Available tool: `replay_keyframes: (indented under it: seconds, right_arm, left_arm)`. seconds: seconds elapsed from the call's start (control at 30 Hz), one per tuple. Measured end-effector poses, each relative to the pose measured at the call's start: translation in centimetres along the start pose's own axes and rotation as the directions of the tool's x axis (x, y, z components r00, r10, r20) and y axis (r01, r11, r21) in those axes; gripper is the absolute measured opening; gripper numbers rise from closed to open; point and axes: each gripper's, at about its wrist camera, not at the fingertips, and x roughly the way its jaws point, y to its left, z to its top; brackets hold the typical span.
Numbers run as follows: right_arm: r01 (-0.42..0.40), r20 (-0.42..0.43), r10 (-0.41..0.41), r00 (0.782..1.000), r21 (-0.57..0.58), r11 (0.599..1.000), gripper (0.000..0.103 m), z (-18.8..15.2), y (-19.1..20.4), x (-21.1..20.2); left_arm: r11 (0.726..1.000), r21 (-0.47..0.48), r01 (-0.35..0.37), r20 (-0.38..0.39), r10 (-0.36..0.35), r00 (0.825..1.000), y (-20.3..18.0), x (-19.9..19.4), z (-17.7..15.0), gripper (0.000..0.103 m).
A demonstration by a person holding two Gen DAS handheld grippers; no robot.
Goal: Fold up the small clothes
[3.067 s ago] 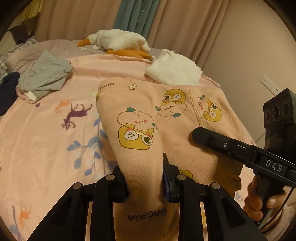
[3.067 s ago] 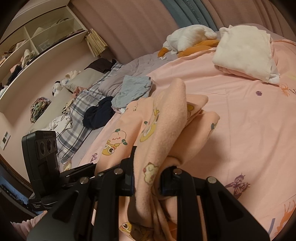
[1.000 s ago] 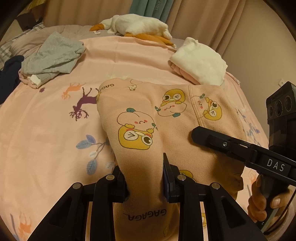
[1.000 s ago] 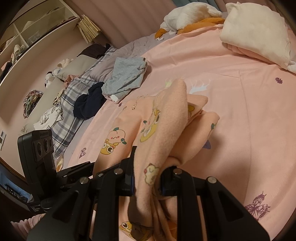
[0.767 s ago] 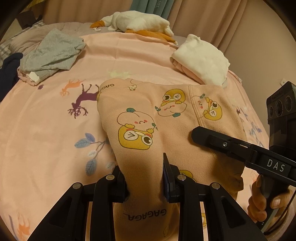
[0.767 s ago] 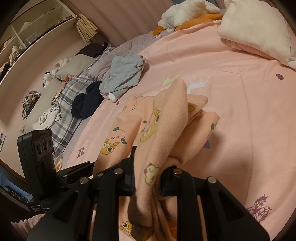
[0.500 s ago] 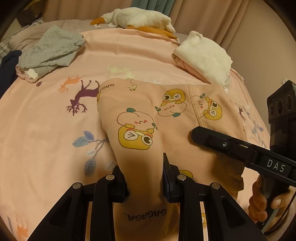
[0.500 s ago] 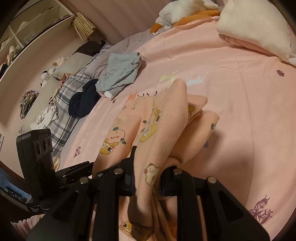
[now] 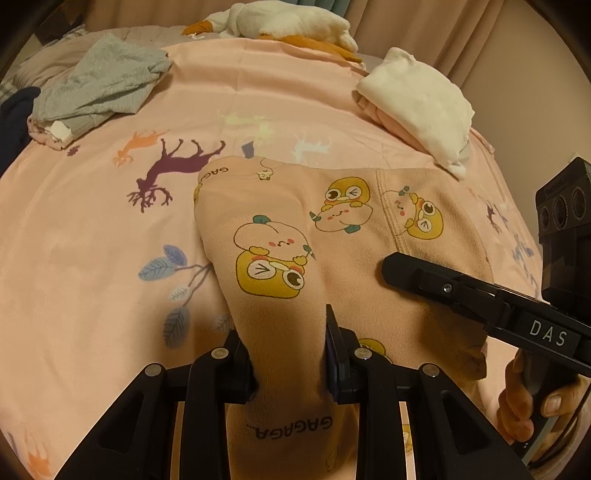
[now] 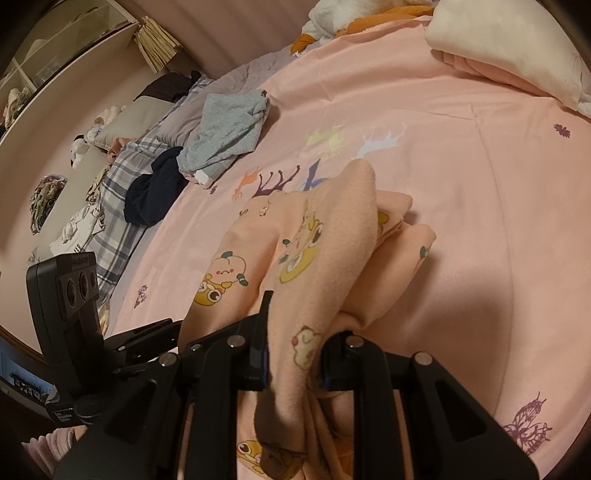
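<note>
Grey garment point(image 9: 99, 79): at ten o'clock in your left wrist view, crumpled on the bedspread point(image 9: 92, 229), well apart from your work, with a dark navy piece point(image 10: 153, 194) just beside it.

Left gripper point(image 9: 291, 354): your fingers point(image 9: 240, 360) are clenched on a bunched edge of the peach cartoon-print garment point(image 9: 332, 236), near the "GAGAGA" lettering; cloth fills the gap between them.

Garment's place: it runs from six o'clock up toward twelve, draped between both of your grippers, its far end reaching the purple deer print on the bedspread.

What changed: across the last few seconds the bedspread has grown larger around the garment in both views, and the stuffed duck point(image 9: 284, 20) has slid toward the top edge. Your grip and the cloth's hang look the same throughout.

Meaning: you appear to be lowering the garment to lay it down. No fold looks finished yet; the right side is bunched in layers.

White folded pile point(image 9: 421, 99): at one o'clock, near the garment's far right corner but not touching it.

Right gripper point(image 10: 295, 354): your fingers point(image 10: 258, 354) are clenched on a thick fold of the same peach garment, fleecy inner side showing. Your hand point(image 9: 524, 398) holds the handle at four o'clock.
</note>
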Motion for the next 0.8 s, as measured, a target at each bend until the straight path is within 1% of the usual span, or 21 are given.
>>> replay_keyframes:
  seconds: [0.57,0.8]
  right_arm:
    - [0.01,-0.023,-0.009,1.0,0.045,0.999,0.022,-0.5,-1.5,1.1]
    - [0.009,-0.036,-0.006,0.999,0.075,0.997,0.024,-0.6,-2.5,1.4]
  left_arm:
    - [1.0,0.0,-0.012,-0.018,0.012,1.0,0.1,0.7,0.0,0.029]
    - [1.0,0.0,-0.014,-0.02,0.014,1.0,0.1,0.8,0.0,0.031]
